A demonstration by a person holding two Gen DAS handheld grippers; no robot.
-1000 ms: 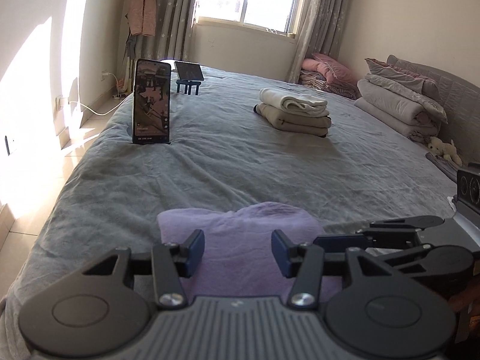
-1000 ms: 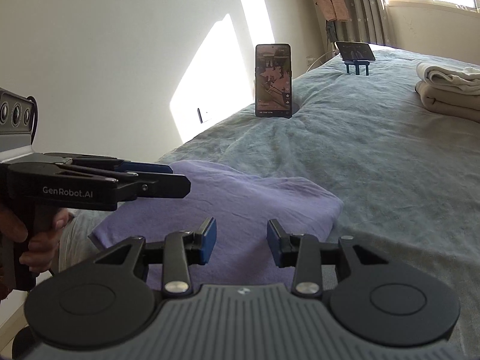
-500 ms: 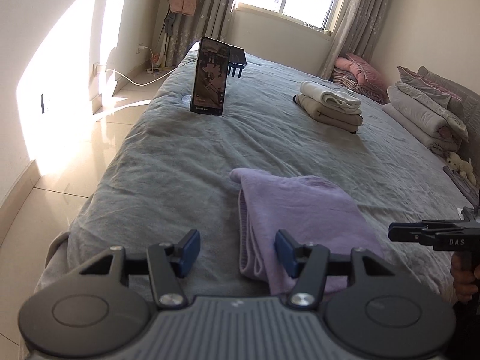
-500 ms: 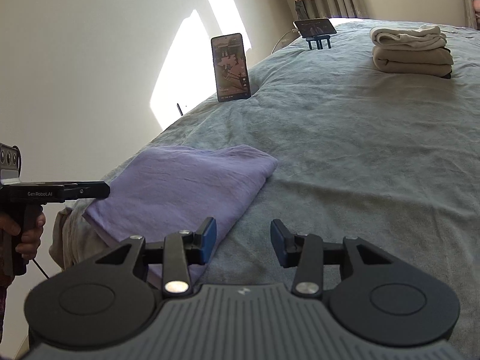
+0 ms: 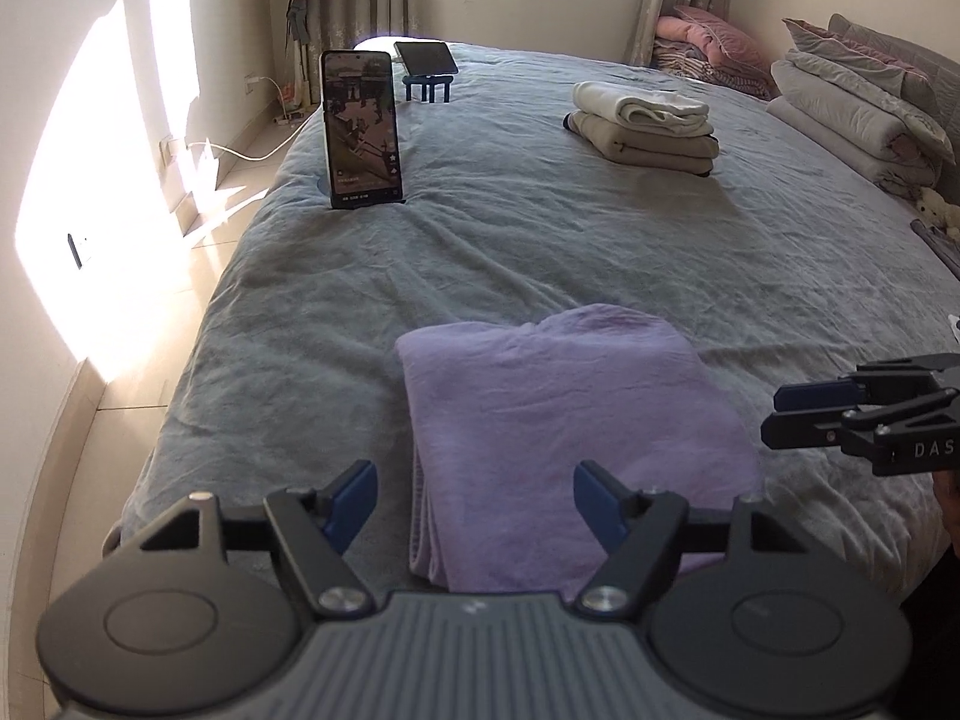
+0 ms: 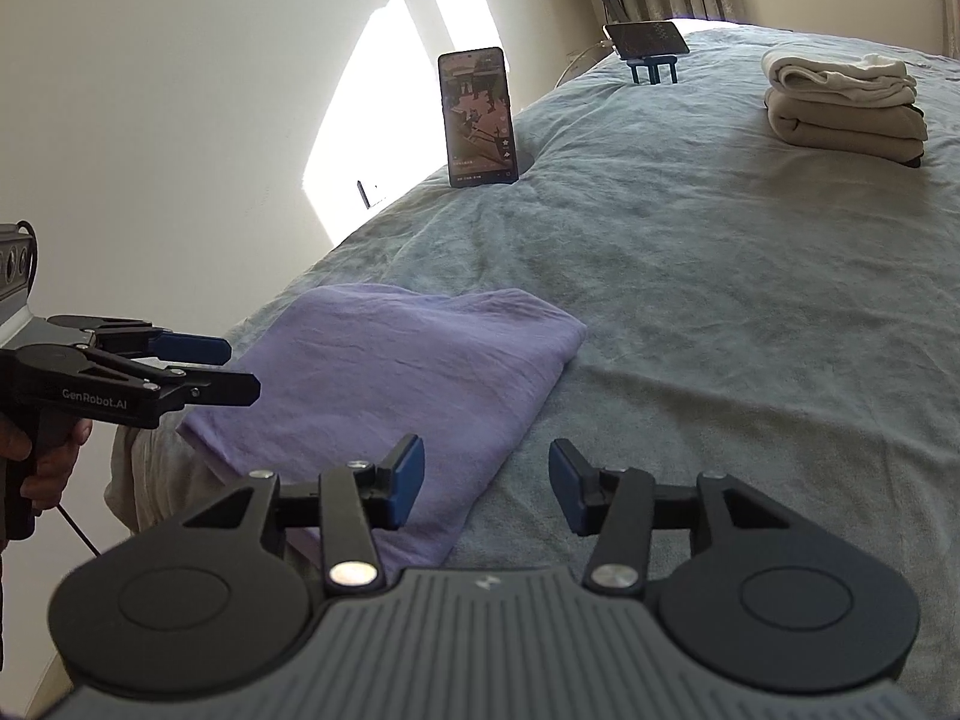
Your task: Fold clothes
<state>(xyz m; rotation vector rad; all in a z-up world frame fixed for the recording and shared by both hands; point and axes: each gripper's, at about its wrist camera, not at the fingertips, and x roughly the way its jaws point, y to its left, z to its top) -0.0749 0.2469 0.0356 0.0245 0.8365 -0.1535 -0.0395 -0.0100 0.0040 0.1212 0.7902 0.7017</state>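
Observation:
A folded purple cloth (image 5: 564, 414) lies on the grey bed (image 5: 540, 240) near its front edge; it also shows in the right wrist view as a purple cloth (image 6: 408, 378). My left gripper (image 5: 475, 495) hovers over the cloth's near end, jaws opening, pads clear of the fabric. My right gripper (image 6: 486, 483) hangs above the cloth's right edge, jaws opening, nothing pinched. The left gripper (image 6: 222, 369) also shows from the side at the cloth's left, held by a hand. The right gripper (image 5: 798, 414) appears at the far right of the left wrist view.
A phone (image 5: 362, 129) stands upright on the bed's left side, a second device on a blue stand (image 5: 427, 69) behind it. Folded beige and white clothes (image 5: 645, 126) are stacked further back. Bedding is piled at the headboard (image 5: 858, 102). Tiled floor lies left of the bed.
Both grippers have spread their jaws wider and drawn back from the purple cloth. The left view swung left, then back to centre on the cloth.

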